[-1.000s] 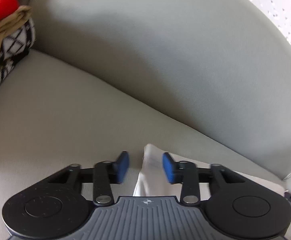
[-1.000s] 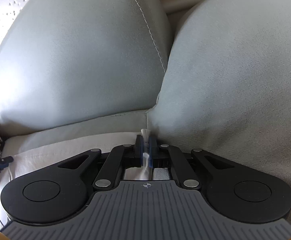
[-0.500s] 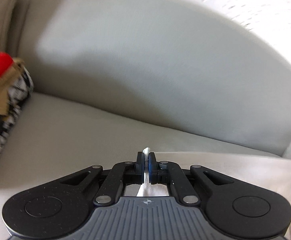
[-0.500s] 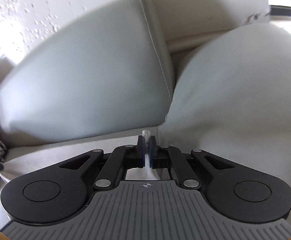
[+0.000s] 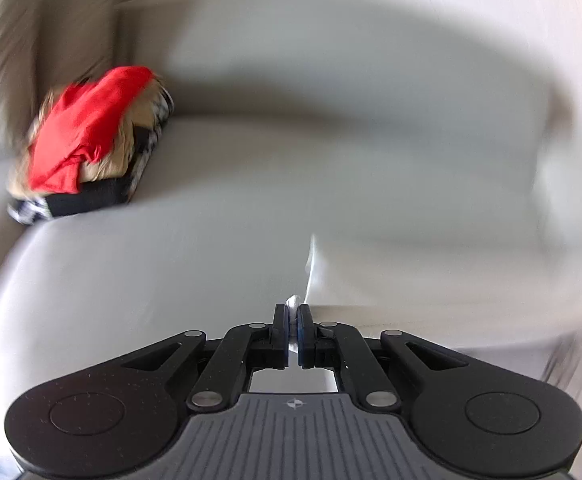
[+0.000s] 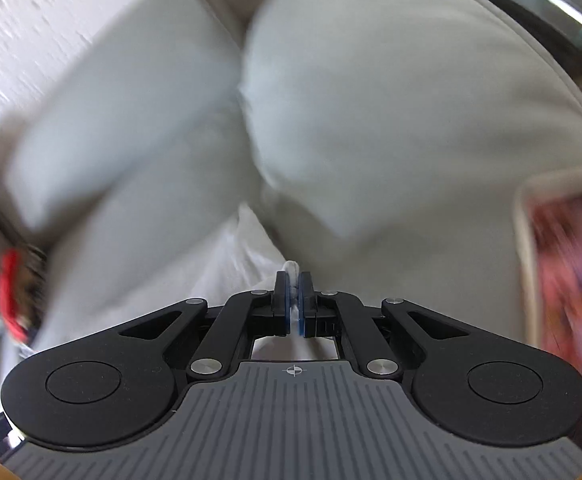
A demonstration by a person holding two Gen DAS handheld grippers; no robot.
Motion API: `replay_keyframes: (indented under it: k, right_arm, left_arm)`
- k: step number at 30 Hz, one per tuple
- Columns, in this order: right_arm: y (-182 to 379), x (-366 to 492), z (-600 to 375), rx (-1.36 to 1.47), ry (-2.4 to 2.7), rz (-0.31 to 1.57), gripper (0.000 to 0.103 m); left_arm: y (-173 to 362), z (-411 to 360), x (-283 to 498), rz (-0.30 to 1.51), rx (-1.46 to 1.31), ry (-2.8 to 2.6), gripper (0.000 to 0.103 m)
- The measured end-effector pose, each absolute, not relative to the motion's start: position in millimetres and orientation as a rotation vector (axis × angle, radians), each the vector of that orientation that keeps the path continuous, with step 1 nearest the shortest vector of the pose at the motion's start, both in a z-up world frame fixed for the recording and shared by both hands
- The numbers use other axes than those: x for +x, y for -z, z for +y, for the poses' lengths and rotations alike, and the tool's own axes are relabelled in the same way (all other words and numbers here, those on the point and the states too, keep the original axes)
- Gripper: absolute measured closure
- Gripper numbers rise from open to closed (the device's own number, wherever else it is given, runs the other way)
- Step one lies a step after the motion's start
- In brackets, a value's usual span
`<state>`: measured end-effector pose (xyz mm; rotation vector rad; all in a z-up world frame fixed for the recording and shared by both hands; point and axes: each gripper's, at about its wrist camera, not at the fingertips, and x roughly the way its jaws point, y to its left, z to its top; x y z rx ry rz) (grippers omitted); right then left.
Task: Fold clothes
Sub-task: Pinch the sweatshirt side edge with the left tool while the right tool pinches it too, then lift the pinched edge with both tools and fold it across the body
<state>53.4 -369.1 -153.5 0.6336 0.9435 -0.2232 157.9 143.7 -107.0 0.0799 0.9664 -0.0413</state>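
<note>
Left gripper: black two-finger left gripper (image 5: pixel 293 318) was clamped on a corner of the white thin fabric garment (image 5: pixel 411 280), a nub of cloth poking out past the pads.
Right gripper: black two-finger right gripper (image 6: pixel 293 284) was likewise pinched tight on another white corner, cloth tip showing between the blue pads (image 6: pixel 287 312).
Garment: white cloth (image 6: pixel 243 248) ran ahead-left of the right gripper and ahead-right of the left one, draped on the grey sofa seat cushion (image 5: pixel 171 260); both views motion-blurred, so its full outline was unclear.
Step judged: lifting/carrying the two held corners to make a fold, probably early in this garment.
Doing it well: keep both pinches level and the span between them taut, lay the corners onto the far edge, release only once the cloth lies flat.
Room left of left gripper: open seat; a pile of red, tan and black-white checked clothes (image 5: pixel 91 144) sat well ahead-left, clear of the fold.
Edges near right gripper: grey back cushions (image 6: pixel 391 120) close ahead; a pink-red blurred flat object (image 6: pixel 571 272) to the right, unidentified.
Risk: thin corner slipping; dragging cloth against the cushions.
</note>
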Motion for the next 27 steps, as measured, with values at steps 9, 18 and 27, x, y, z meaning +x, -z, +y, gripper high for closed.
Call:
replay_keyframes:
  k: [9, 18, 27]
  right_arm:
    - [138.4, -0.9, -357.4, 0.591, 0.220, 0.863, 0.100]
    - [138.4, -25.2, -345.2, 0.540, 0.233, 0.892, 0.100]
    - [156.8, -31.0, -331.3, 0.451, 0.238, 1.014, 0.093]
  left_arm:
    - [121.7, 112.0, 91.9, 0.939, -0.029, -0.082, 0.101]
    - [126.5, 100.7, 47.7, 0.914, 0.023, -0.145, 0.101]
    - [156.6, 91.9, 38.2, 0.998, 0.132, -0.168, 0.097]
